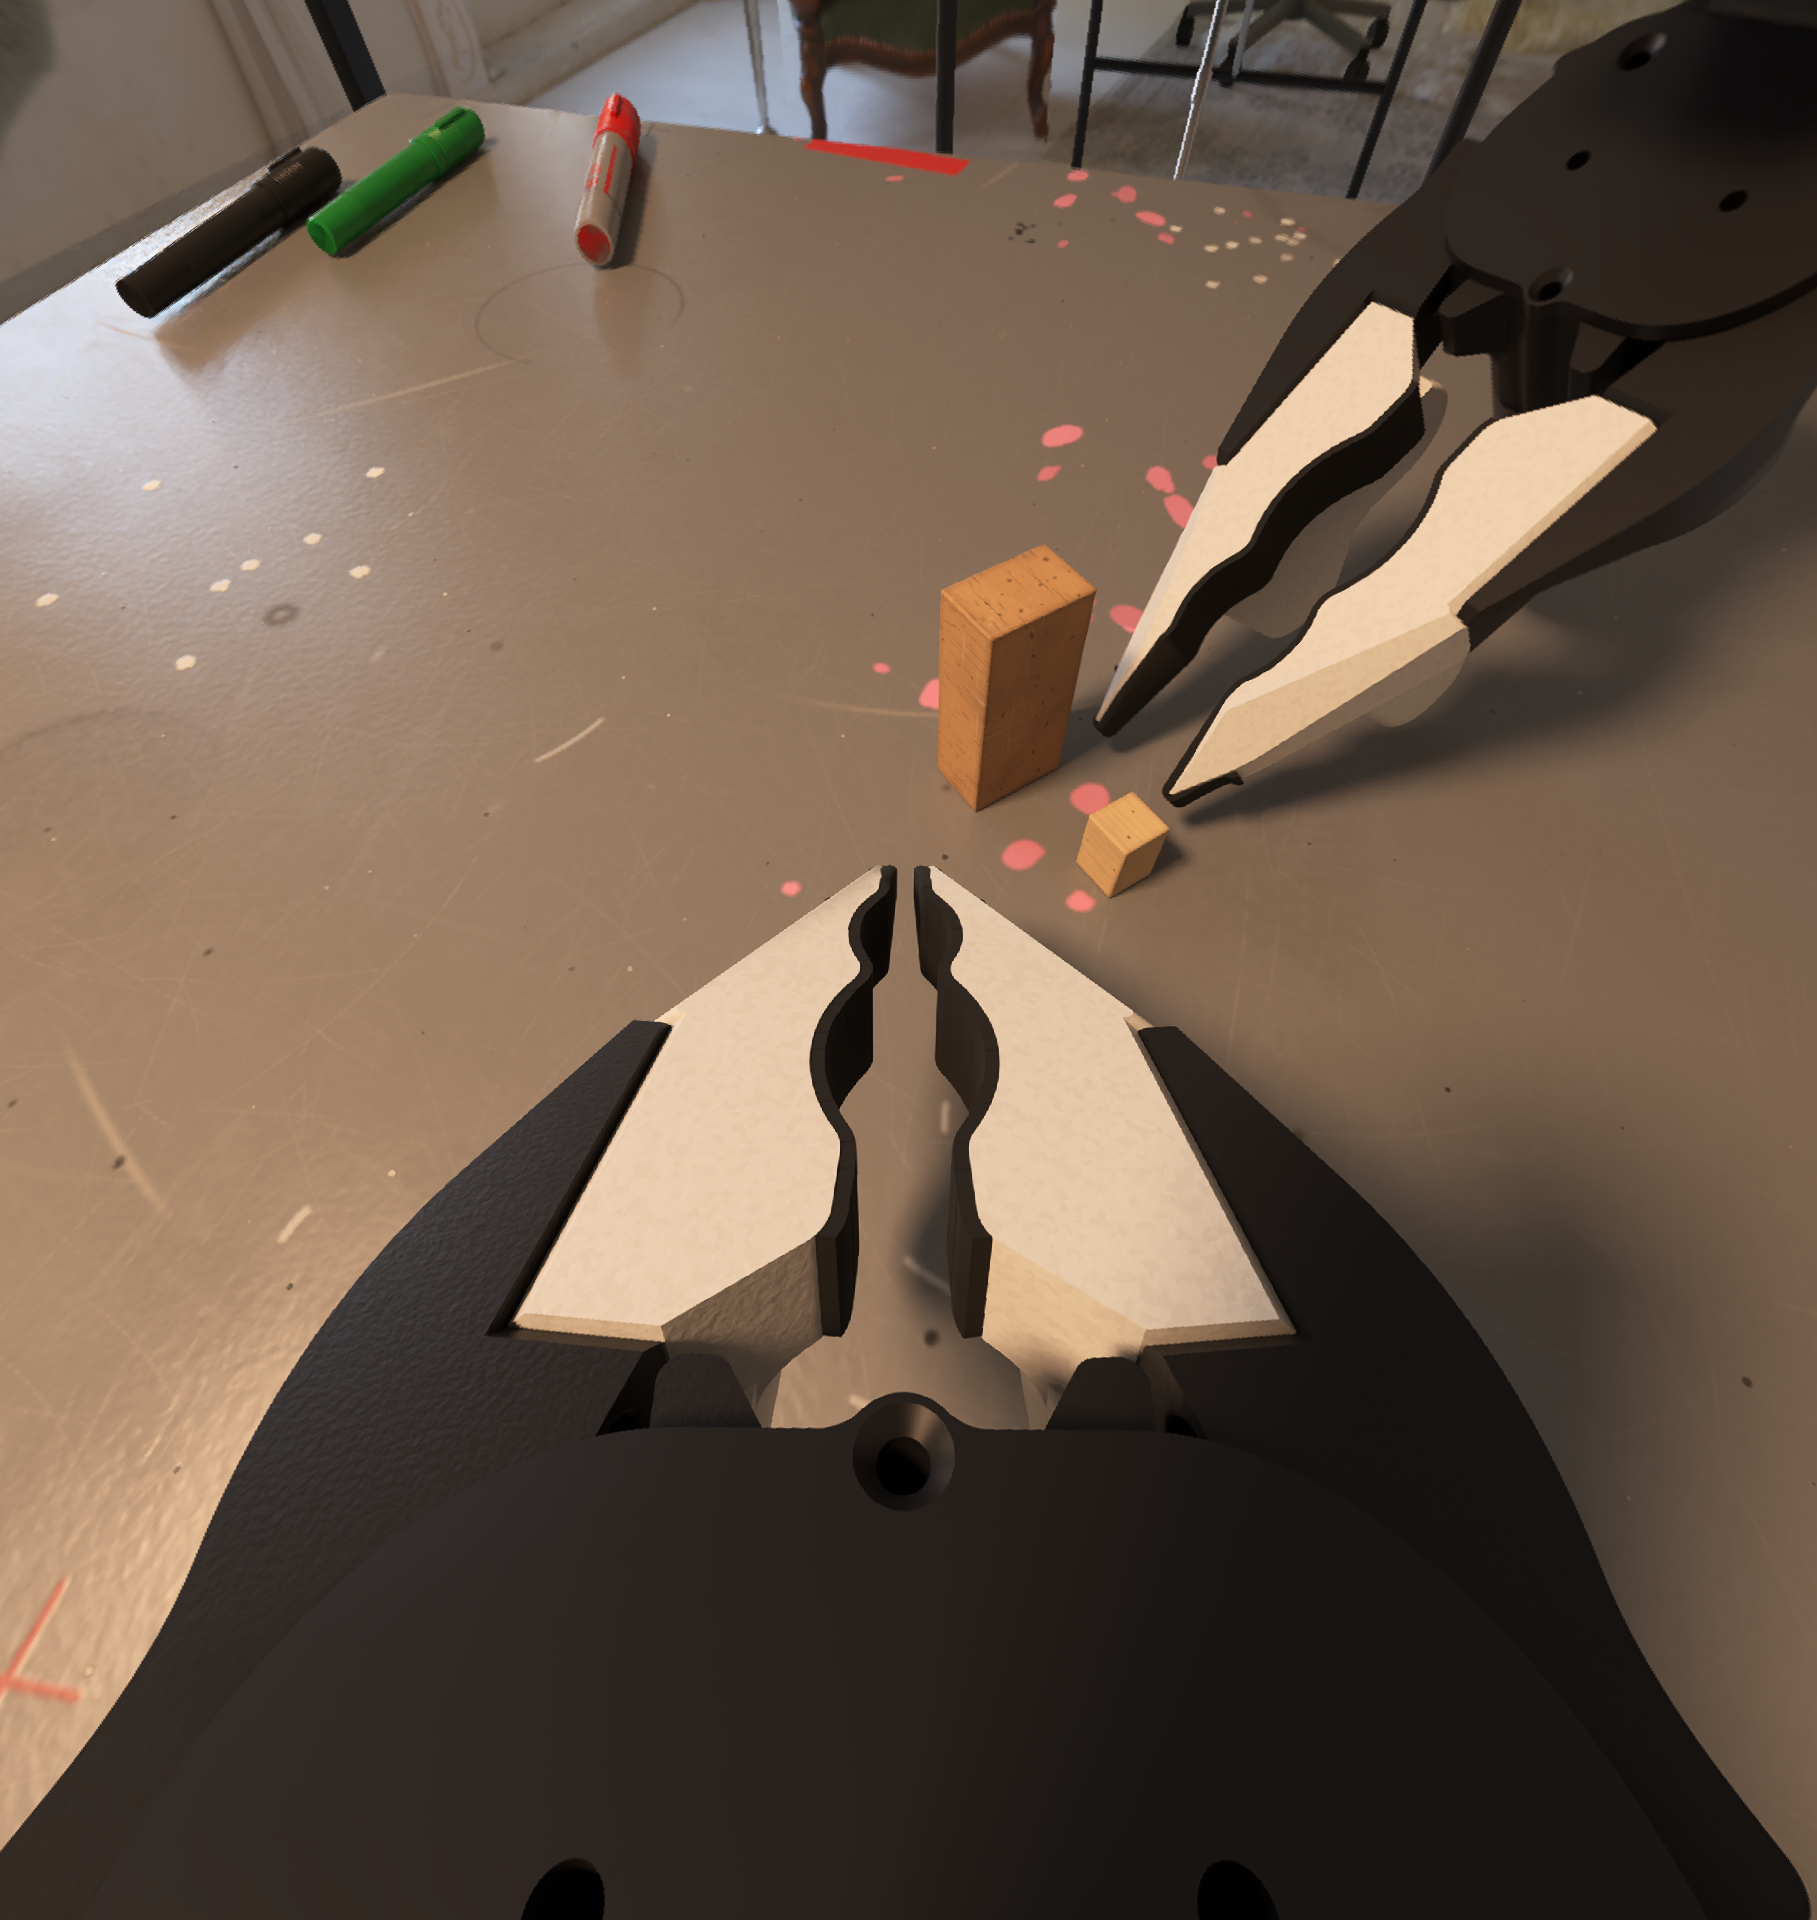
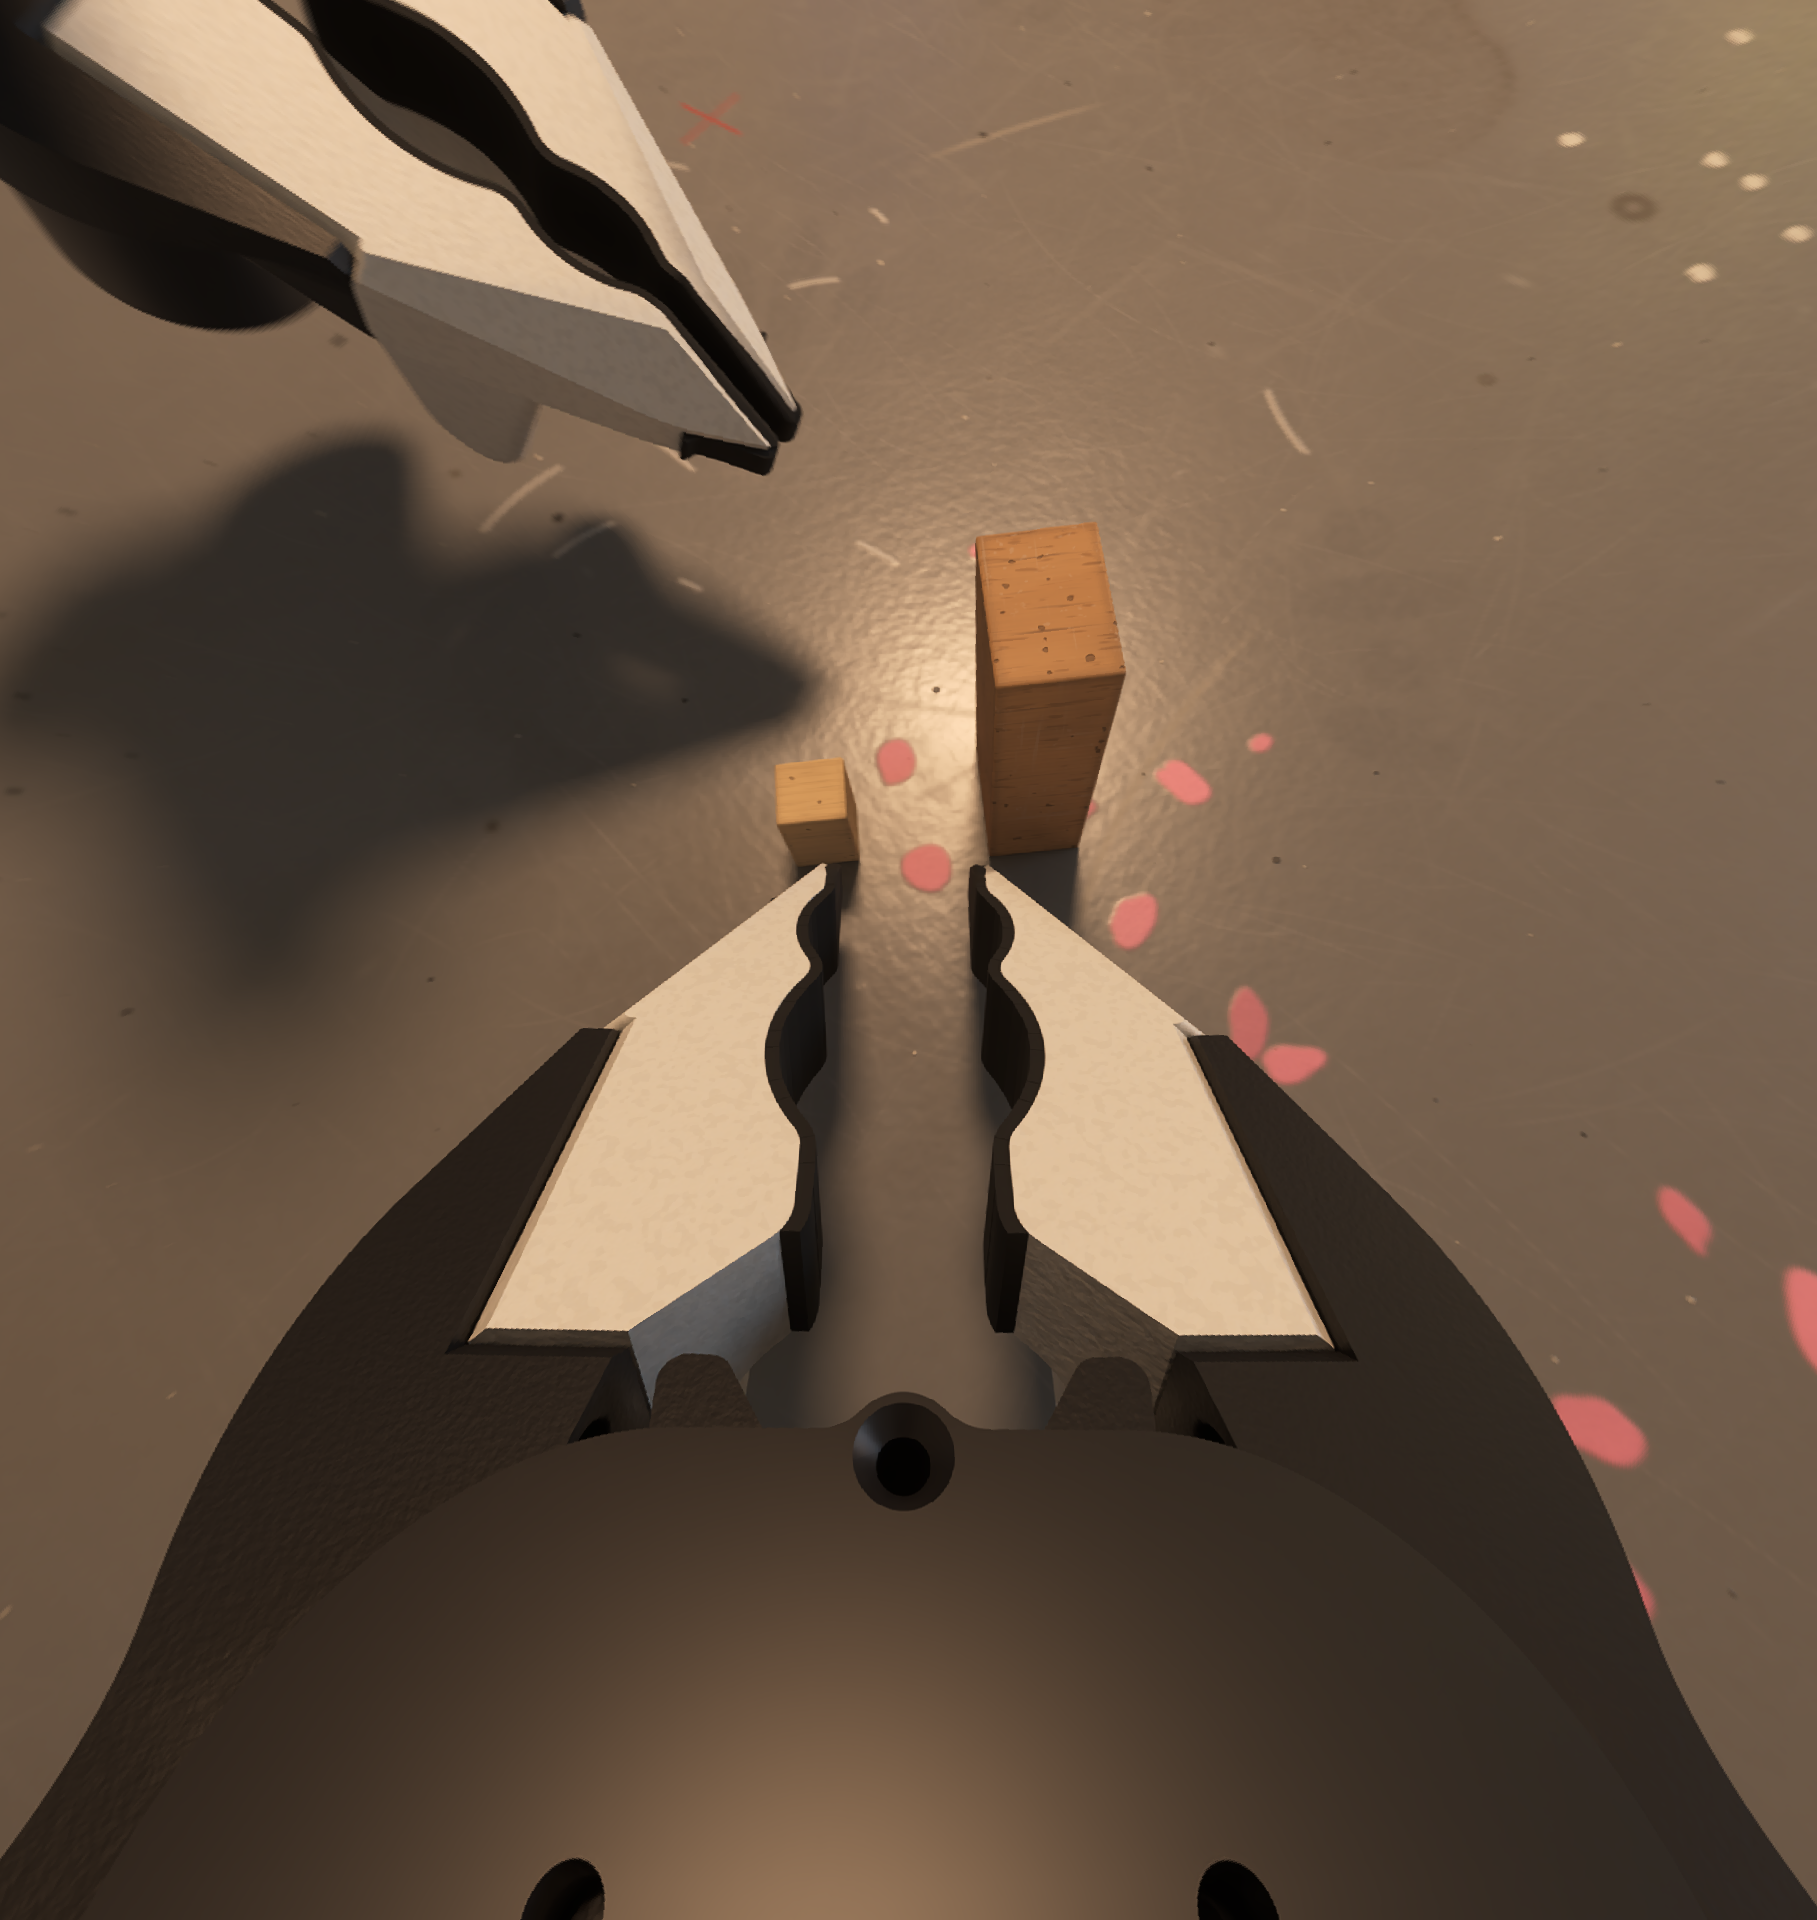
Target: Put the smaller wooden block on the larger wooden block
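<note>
The larger wooden block (image 1: 1013,675) stands upright on the grey table (image 1: 416,883). The smaller wooden block (image 1: 1122,842), a pale cube, rests on the table just to its near right, apart from it. My left gripper (image 1: 904,878) is shut and empty, a little short of both blocks. My right gripper (image 1: 1141,758) comes in from the right, open and empty, its tips low by the cube. In the right wrist view my right gripper (image 2: 904,878) is open; the cube (image 2: 813,810) sits just past its left fingertip, the tall block (image 2: 1049,696) ahead right. The shut left gripper (image 2: 774,447) hovers at upper left.
A black marker (image 1: 229,234), a green marker (image 1: 395,182) and a red marker (image 1: 608,177) lie at the table's far left. Pink paint spots (image 1: 1023,854) dot the surface around the blocks. The table's far edge runs behind the markers, with chair legs beyond.
</note>
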Robot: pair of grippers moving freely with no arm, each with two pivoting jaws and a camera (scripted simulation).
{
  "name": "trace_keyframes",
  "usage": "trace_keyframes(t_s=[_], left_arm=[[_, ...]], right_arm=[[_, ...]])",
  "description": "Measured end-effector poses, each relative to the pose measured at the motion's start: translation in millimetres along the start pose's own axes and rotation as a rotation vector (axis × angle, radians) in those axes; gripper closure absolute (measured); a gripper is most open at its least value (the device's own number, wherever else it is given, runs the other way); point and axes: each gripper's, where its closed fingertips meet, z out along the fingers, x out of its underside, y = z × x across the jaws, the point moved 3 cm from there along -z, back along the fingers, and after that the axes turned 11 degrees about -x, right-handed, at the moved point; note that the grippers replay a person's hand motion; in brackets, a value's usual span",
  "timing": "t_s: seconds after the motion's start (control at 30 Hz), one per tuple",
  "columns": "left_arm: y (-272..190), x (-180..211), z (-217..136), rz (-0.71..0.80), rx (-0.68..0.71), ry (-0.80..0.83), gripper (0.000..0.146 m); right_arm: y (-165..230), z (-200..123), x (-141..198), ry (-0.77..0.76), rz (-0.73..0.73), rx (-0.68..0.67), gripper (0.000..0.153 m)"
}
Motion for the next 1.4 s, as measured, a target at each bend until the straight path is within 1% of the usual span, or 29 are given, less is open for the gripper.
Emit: trace_keyframes(t_s=[0.1, 0.17, 0.23, 0.33, 0.47, 0.57, 0.8, 0.93, 1.1, 1.17, 1.2, 1.27, 1.4], left_arm=[[-4, 0, -1, 0.025, -0.009, 0.014, 0.143], [-9, 0, -1, 0.049, -0.008, 0.018, 0.143], [-13, 1, 0, 0.078, -0.006, 0.021, 0.143], [-17, 3, 1, 0.126, -0.005, 0.027, 0.143], [-18, 1, 0, 0.154, 0.003, 0.023, 0.143], [-17, 2, 0, 0.151, 0.003, 0.026, 0.143], [-9, 7, -2, 0.146, -0.017, 0.053, 0.143], [-6, 9, -2, 0.142, -0.028, 0.066, 0.143], [-6, 12, 0, 0.14, -0.021, 0.073, 0.143], [-7, 12, 0, 0.149, -0.021, 0.072, 0.143], [-7, 12, 0, 0.154, -0.022, 0.071, 0.143], [-6, 11, 0, 0.162, -0.024, 0.07, 0.143], [-4, 12, 0, 0.171, -0.034, 0.067, 0.143]], right_arm=[[-1, 3, 0, 0.018, -0.057, 0.092, 0.122], [-1, 6, 3, 0.058, -0.072, 0.102, 0.117], [-2, 7, 3, 0.067, -0.077, 0.102, 0.116], [-4, 6, 3, 0.069, -0.066, 0.086, 0.113], [-4, 3, 0, 0.015, -0.006, 0.028, 0.112], [-3, 2, -2, 0.007, -0.027, 0.031, 0.112], [9, 14, -6, 0.022, -0.046, -0.061, 0.111], [16, 20, -7, 0.044, -0.073, -0.062, 0.111], [16, 26, -7, 0.078, -0.102, -0.034, 0.11], [15, 27, -7, 0.08, -0.111, -0.023, 0.114], [14, 27, -7, 0.081, -0.113, -0.016, 0.121], [13, 27, -7, 0.082, -0.104, -0.01, 0.139], [11, 26, -8, 0.076, -0.084, -0.019, 0.139]])
